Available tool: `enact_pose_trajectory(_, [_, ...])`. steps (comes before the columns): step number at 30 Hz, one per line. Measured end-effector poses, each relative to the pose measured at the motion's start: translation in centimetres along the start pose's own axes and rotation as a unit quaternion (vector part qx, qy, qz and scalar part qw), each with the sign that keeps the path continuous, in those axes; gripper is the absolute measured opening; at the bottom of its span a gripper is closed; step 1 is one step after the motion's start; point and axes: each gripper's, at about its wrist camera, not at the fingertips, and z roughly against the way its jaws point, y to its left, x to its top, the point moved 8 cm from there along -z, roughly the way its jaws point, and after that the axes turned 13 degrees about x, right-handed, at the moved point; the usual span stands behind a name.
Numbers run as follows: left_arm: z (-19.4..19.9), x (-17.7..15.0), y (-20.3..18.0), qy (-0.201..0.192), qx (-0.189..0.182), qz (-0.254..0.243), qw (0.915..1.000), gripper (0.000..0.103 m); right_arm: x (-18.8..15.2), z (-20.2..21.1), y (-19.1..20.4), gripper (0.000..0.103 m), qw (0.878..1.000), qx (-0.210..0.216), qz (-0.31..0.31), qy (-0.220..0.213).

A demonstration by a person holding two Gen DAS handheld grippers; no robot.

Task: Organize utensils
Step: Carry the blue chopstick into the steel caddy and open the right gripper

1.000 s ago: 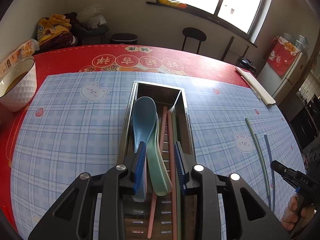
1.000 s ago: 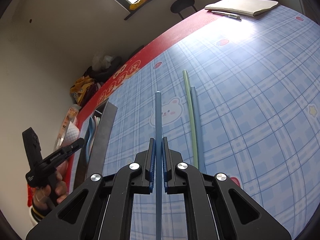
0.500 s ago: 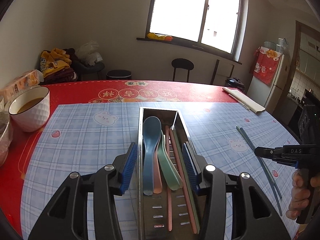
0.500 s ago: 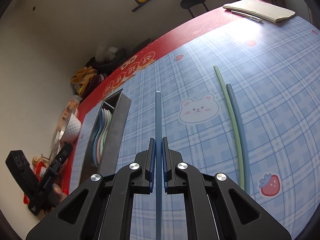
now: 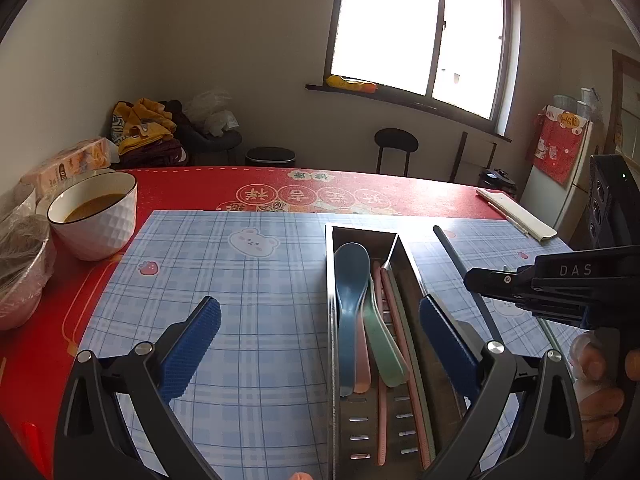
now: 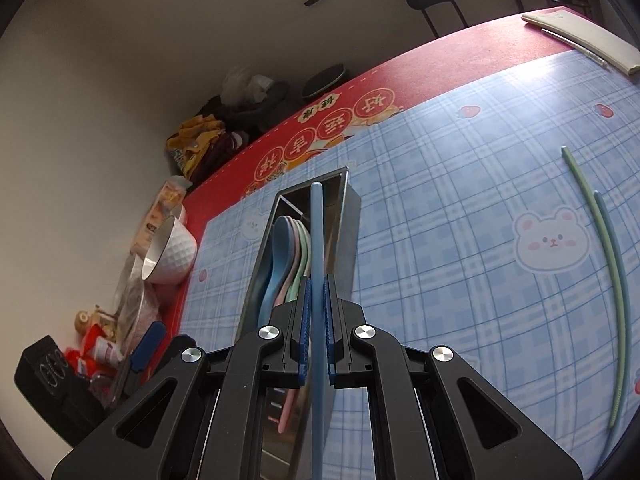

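A metal utensil tray (image 5: 404,264) on the blue plaid mat holds a blue spoon (image 5: 350,280), a green spoon (image 5: 384,352), a pink spoon and pink chopsticks (image 5: 394,320). My left gripper (image 5: 320,340) hovers at the tray's near end; its jaws are opening wide and press on nothing. My right gripper (image 6: 316,320) is shut on a blue chopstick (image 6: 316,232), which points along the tray (image 6: 348,232) just above it. The left wrist view shows that gripper (image 5: 540,280) at the tray's right. A green chopstick (image 6: 592,216) and a second blue one (image 6: 618,264) lie on the mat to the right.
A white bowl of brown liquid (image 5: 94,216), a plastic-wrapped bowl (image 5: 20,264) and a tissue box (image 5: 68,162) stand at the table's left edge. A notebook with a pen (image 5: 516,214) lies at the far right. A person's hand (image 5: 600,376) grips the right tool.
The left jaws spread wide, letting go of the spoons, and drew back. The right gripper carried the blue chopstick leftward, from the open mat to over the tray.
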Motion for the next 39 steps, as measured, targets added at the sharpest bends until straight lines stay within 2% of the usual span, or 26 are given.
enact_pose_trajectory(11, [-0.6, -0.2, 1.1, 0.01, 0.016, 0.024, 0.9995, 0.097, -0.8, -3.2, -0.1, 0.006, 1.0, -0.017, -0.022, -0.009])
enact_pose_trajectory(32, [-0.9, -0.4, 0.9, 0.016, 0.006, 0.029, 0.9994, 0.097, -0.6, -3.4, 0.3, 0.007, 0.999, -0.044, 0.014, -0.025])
enact_pose_trajectory(39, [-0.9, -0.4, 1.0, 0.017, 0.004, 0.032, 0.9993, 0.097, -1.2, -3.9, 0.1, 0.007, 0.999, -0.045, 0.016, -0.011])
